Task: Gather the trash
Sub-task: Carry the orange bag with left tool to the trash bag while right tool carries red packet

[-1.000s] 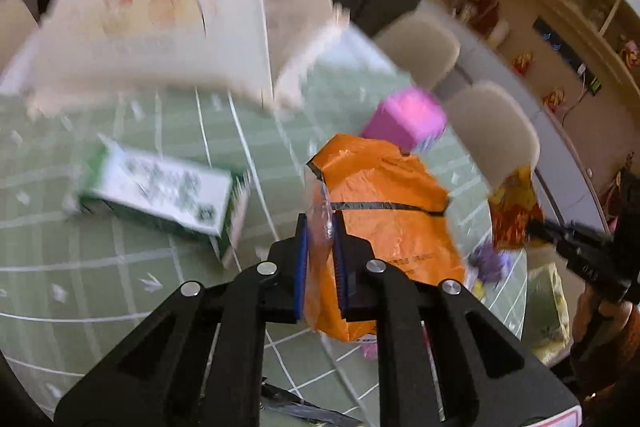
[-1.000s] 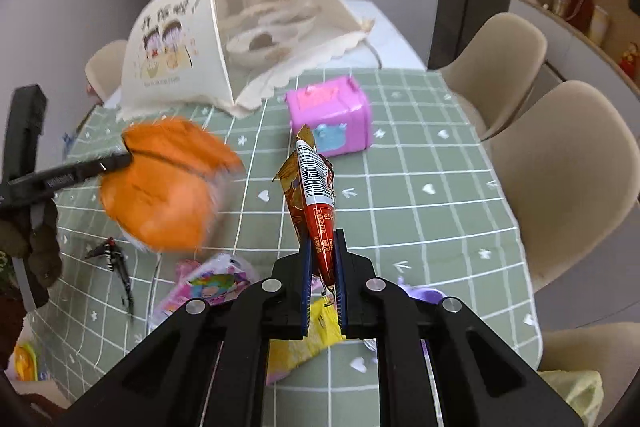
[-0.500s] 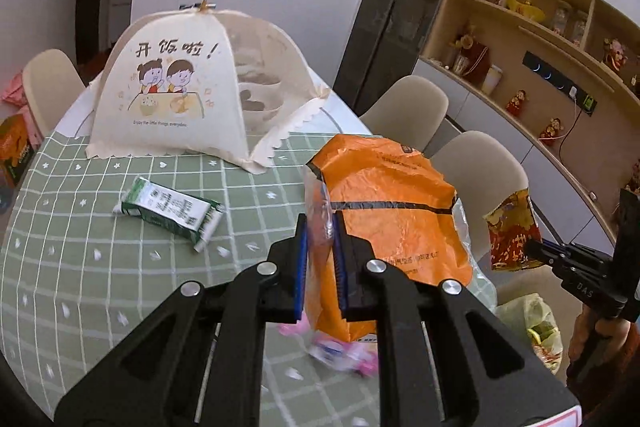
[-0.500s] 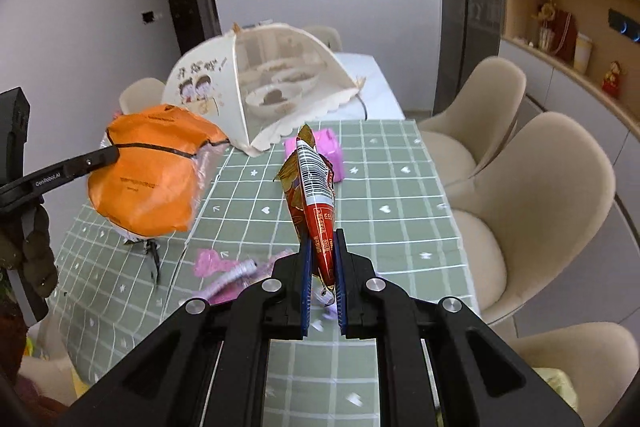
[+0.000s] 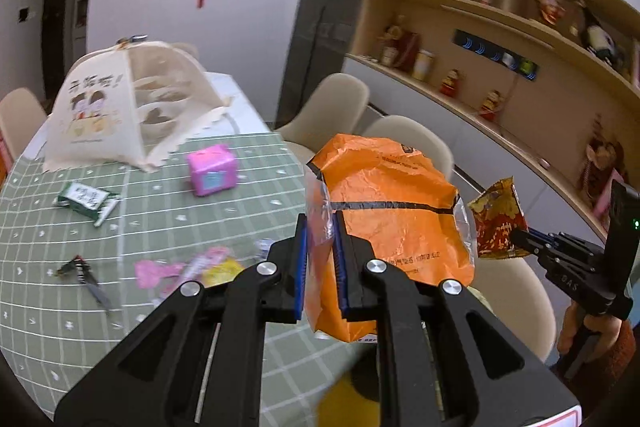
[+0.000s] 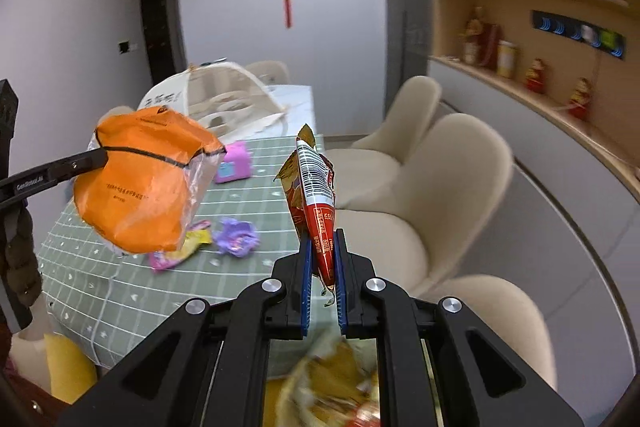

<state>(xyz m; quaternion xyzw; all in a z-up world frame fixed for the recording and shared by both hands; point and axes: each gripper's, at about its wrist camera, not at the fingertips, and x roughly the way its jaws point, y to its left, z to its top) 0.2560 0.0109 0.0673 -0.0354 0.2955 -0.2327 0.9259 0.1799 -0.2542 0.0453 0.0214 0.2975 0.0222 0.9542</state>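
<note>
My left gripper [image 5: 320,263] is clamped on the clear edge of an orange bag [image 5: 392,223], held in the air off the table's [image 5: 168,223] right edge. My right gripper [image 6: 322,267] pinches a red snack wrapper [image 6: 316,199] upright. Pink, yellow and purple wrappers [image 6: 236,237] lie on the green cloth.

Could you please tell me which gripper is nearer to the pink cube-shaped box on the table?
Left. The left gripper, holding the orange bag, is raised beside the pink box; the right gripper, holding the red snack wrapper, is farther out, past the table edge.
</note>
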